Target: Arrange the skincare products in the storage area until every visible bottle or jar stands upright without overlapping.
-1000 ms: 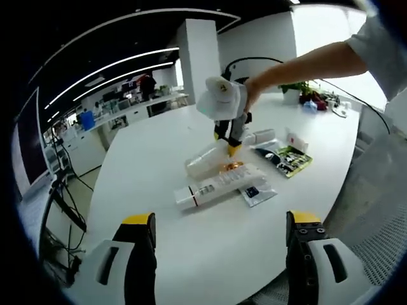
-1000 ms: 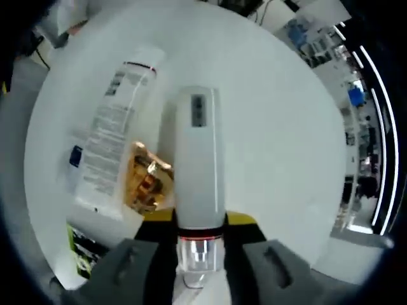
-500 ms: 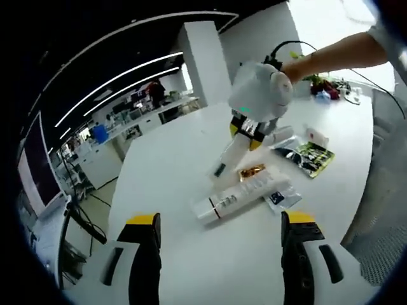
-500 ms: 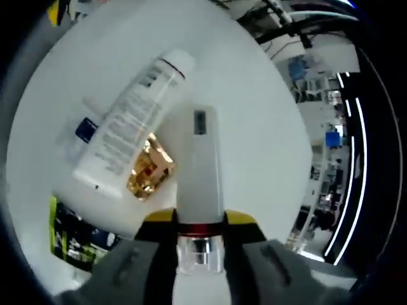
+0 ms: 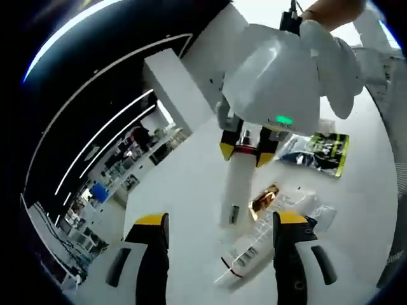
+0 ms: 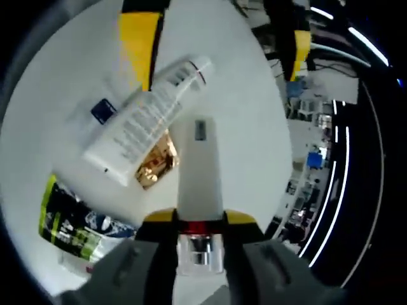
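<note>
1. Right gripper (image 6: 200, 222) is clamping a slim white bottle (image 6: 199, 171) at its red-ringed neck, its yellow-tipped jaws closed on either side just above the clear cap
2. In the left gripper view the same right gripper (image 5: 248, 149) is hanging under a white housing with a green light, and the slim white bottle (image 5: 234, 190) is pointing down from it, its base just above or on the white table (image 5: 184, 190); contact I cannot tell
3. Left gripper (image 5: 219, 222) is standing with its jaws wide apart and nothing between them, low over the table, its two yellow tips flanking the things lying ahead
4. A larger white tube (image 6: 143, 121) with grey print and a red band near its cap is lying flat on the table, also seen in the left gripper view (image 5: 261, 248) between the left jaws
5. A small gold foil packet (image 6: 154, 164) is lying just beside the tube, touching or nearly touching it; in the left gripper view (image 5: 264, 198) it is sitting next to the hanging bottle
6. A green and black sachet (image 6: 73, 222) is lying flat farther off, seen too in the left gripper view (image 5: 318, 149) toward the table's far edge
7. A small clear sachet with a blue label (image 6: 102, 111) is lying on the tube's other side
</note>
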The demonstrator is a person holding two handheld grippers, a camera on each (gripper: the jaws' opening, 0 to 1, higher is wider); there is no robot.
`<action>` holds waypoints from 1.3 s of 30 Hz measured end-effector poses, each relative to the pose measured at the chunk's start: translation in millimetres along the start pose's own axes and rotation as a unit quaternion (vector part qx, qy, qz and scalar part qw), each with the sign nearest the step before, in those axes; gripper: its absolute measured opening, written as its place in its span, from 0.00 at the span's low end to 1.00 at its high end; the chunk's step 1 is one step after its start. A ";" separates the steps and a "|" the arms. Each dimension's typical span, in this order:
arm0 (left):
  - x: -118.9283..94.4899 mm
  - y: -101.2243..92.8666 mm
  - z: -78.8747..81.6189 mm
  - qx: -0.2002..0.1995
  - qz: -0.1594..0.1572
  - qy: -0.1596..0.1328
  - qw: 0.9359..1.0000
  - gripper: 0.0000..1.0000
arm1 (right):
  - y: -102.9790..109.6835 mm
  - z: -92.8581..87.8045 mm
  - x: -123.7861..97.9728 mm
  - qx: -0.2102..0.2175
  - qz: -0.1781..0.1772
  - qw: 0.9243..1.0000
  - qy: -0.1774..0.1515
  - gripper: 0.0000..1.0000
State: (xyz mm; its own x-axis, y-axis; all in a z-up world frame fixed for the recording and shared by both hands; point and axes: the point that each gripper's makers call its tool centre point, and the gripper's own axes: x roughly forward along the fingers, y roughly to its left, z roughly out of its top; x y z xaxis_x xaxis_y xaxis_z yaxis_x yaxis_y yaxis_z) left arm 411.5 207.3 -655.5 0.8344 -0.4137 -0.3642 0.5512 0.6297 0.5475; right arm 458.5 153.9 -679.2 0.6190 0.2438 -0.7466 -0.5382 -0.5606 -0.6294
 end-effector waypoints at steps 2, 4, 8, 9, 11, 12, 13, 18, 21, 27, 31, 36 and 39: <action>13.7 -7.0 1.2 0.000 -0.016 0.000 1.000 0.57 | -0.7 1.6 -1.7 0.001 -0.001 1.000 -0.003 0.26; 22.7 -12.4 1.3 0.014 -0.029 0.004 0.999 0.50 | -1.4 2.1 -3.2 -0.009 -0.007 1.000 -0.001 0.26; 36.2 -16.1 7.6 0.032 -0.032 -0.006 0.999 0.46 | -2.6 4.3 -8.8 -0.013 -0.014 1.000 -0.005 0.26; 37.6 -15.9 6.7 0.029 -0.030 -0.006 0.999 0.44 | -4.4 8.6 -10.5 -0.006 -0.026 0.999 -0.019 0.26; 43.0 -17.2 9.6 0.039 -0.035 -0.023 0.998 0.40 | 2.3 2.2 -15.0 -0.019 -0.017 1.000 -0.003 0.26; 47.8 -21.6 6.8 0.044 -0.049 -0.022 0.998 0.39 | 3.3 0.3 -15.7 -0.023 -0.018 1.000 -0.001 0.26; 50.6 -24.9 5.7 0.051 -0.059 -0.025 0.997 0.39 | 5.1 0.1 -18.5 -0.027 -0.020 0.999 -0.001 0.26; 61.5 -29.4 17.3 0.073 -0.060 -0.057 0.994 0.38 | 7.6 -0.8 -24.3 -0.038 -0.019 0.999 -0.003 0.26; 67.9 -34.1 25.5 0.068 -0.068 -0.075 0.993 0.36 | 5.4 -2.4 -29.2 -0.043 -0.020 0.999 -0.003 0.26; 65.9 -31.6 48.0 0.048 -0.053 -0.110 0.991 0.26 | 3.4 -14.6 -43.8 -0.055 -0.021 0.998 0.009 0.26; 61.7 -34.7 63.1 0.033 -0.062 -0.125 0.990 0.25 | 4.9 -23.4 -58.2 -0.058 -0.014 0.998 0.019 0.26; 51.9 -45.4 93.0 0.015 -0.080 -0.157 0.984 0.25 | 9.6 -37.3 -82.4 -0.055 0.005 0.998 0.028 0.26; 45.5 -53.8 109.9 0.003 -0.095 -0.176 0.980 0.25 | 14.5 -44.1 -95.8 -0.052 0.019 0.998 0.031 0.26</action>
State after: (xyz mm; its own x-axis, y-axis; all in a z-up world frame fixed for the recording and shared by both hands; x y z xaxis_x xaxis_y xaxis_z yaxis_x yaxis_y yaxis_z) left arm 420.2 82.3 -618.8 0.6655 -0.7248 -0.1782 0.6959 0.5162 0.4993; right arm 416.6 87.5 -607.3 0.6361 0.1732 -0.7519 -0.5006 -0.6488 -0.5730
